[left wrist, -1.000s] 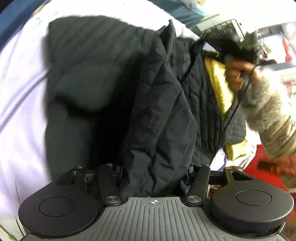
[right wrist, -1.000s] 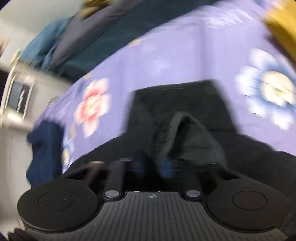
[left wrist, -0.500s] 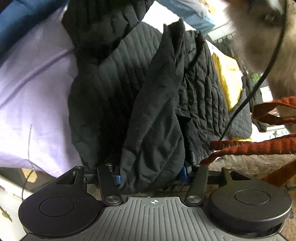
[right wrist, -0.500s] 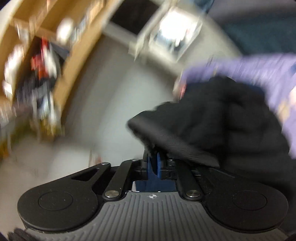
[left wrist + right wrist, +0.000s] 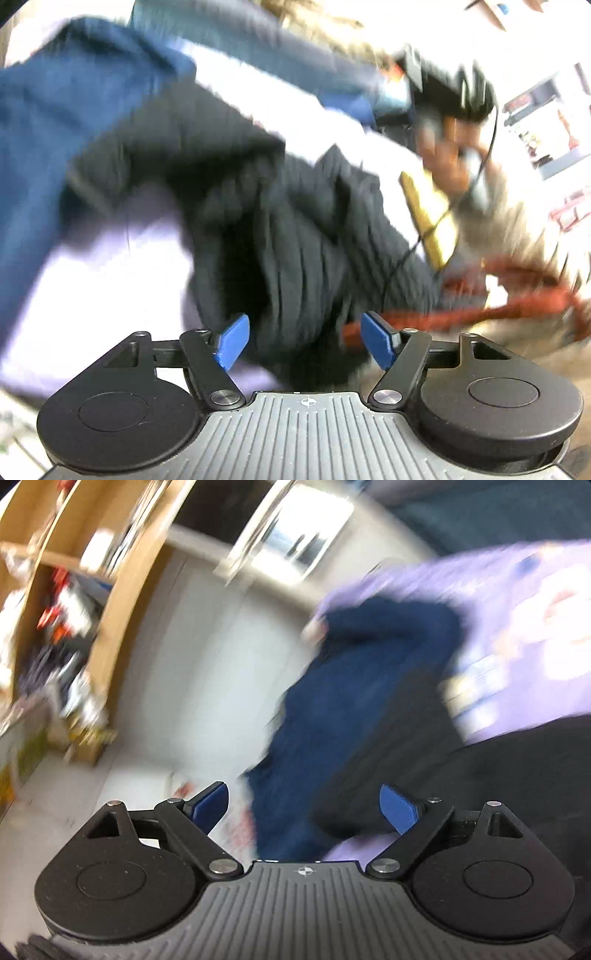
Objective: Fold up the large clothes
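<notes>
Lilac bedsheet [image 5: 92, 295], black quilted jacket [image 5: 295, 236] just beyond left gripper [image 5: 306, 343]

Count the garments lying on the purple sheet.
2: a black quilted jacket in front of the left gripper, and a navy garment at the sheet's edge. Blur may hide others.

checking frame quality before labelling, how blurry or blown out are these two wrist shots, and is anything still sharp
Left wrist view: heavy motion blur on the black quilted jacket and the person's hand; the upper right is blown out white. Right wrist view: shelves and navy garment smeared. In both, only the gripper bodies are crisp, blue pads apart; fisheye bends the edges.
</notes>
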`<state>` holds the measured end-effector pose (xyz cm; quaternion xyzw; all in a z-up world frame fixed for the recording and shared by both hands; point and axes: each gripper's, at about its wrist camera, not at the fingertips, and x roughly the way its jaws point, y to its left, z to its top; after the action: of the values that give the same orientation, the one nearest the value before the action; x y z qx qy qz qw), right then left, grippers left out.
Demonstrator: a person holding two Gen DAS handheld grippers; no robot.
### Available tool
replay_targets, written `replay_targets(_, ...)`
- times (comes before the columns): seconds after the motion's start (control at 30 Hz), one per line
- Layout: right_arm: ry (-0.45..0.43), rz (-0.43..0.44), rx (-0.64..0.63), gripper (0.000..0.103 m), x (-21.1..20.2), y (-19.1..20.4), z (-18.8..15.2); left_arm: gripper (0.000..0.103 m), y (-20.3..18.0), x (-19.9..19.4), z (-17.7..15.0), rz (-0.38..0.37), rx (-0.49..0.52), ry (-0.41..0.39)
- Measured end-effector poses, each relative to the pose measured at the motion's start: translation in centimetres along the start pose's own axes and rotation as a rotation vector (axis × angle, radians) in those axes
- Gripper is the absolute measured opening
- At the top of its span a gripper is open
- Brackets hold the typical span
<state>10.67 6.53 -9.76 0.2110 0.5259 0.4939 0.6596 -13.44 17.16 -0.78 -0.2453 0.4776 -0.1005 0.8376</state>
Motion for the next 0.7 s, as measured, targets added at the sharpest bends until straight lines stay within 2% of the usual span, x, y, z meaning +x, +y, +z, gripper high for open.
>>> replay_targets(0.07, -0.089, -0.091, 0.033, 0.091, -4.3, -2.9, 0.3, 0.103, 0.2, -0.8, 2.7, 0.02, 0.009, -0.063)
replay_targets(0.17, -0.201, -0.228, 0.13, 0.091, -10.8, -8.2, -1.3, 0.103, 0.2, 0.3, 7.0, 0.028, 0.048, -0.101)
replay_targets(0.3, -0.305, -0.423, 0.27, 0.091, -18.4, -15.1, -5.3, 0.103, -0.5, 4.8, 13.6, 0.084, 0.125, -0.099)
replay_targets(0.4, -0.348, -0.571, 0.306, 0.09, -22.0, -18.1, -8.5, 0.103, 0.2, 9.0, 18.5, 0.046, 0.103, -0.094)
replay_targets(0.47, -0.362, -0.649, 0.324, 0.09, -24.4, -19.9, -10.1, 0.103, 0.5, 12.1, 21.4, 0.034, 0.072, -0.062)
replay_targets(0.6, -0.358, -0.727, 0.356, 0.09, -26.3, -22.4, -12.0, 0.103, 0.4, 19.2, 25.8, 0.015, 0.06, 0.024)
replay_targets(0.7, -0.327, -0.758, 0.345, 0.088, -26.4, -23.5, -12.4, 0.103, -0.1, 24.0, 27.4, 0.064, 0.114, 0.114)
